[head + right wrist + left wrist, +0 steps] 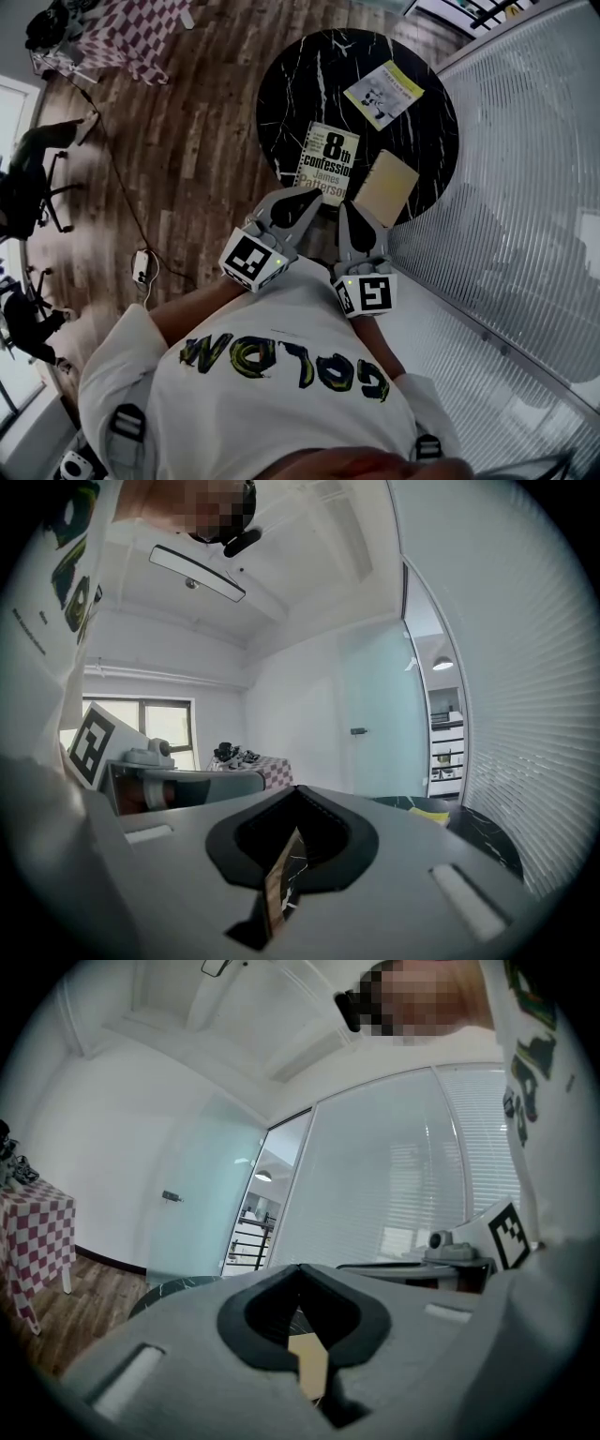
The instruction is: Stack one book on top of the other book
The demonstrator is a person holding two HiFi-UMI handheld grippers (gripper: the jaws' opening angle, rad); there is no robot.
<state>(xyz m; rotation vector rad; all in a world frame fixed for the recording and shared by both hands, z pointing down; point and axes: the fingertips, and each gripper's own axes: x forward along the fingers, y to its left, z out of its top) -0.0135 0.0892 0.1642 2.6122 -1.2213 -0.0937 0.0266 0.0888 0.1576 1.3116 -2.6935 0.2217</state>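
From the head view, shows the printed book (328, 161) and the tan book (386, 186) lying flat, side by side, unstacked on the black table (300, 75), with left gripper (298, 208) and right gripper (351, 225) poised just short, likely for an approach. From the left gripper view, then the right gripper view, settles what overhead cannot: jaws pressed together on nothing, books nearly hidden behind them

1. An office-style room, likely a meeting or break area.
2. Glass partition walls (525, 169) backed with slatted blinds close off one side.
3. A frosted glass door (375, 714) with a lever handle leads out.
4. Wheeled office chairs (33, 187) stand on the wood-plank floor (187, 141).
5. A round black marble tabletop (300, 84) and a table under a checked cloth (131, 37) furnish it.
6. A power strip (142, 265) lies on the floor, with a cable.
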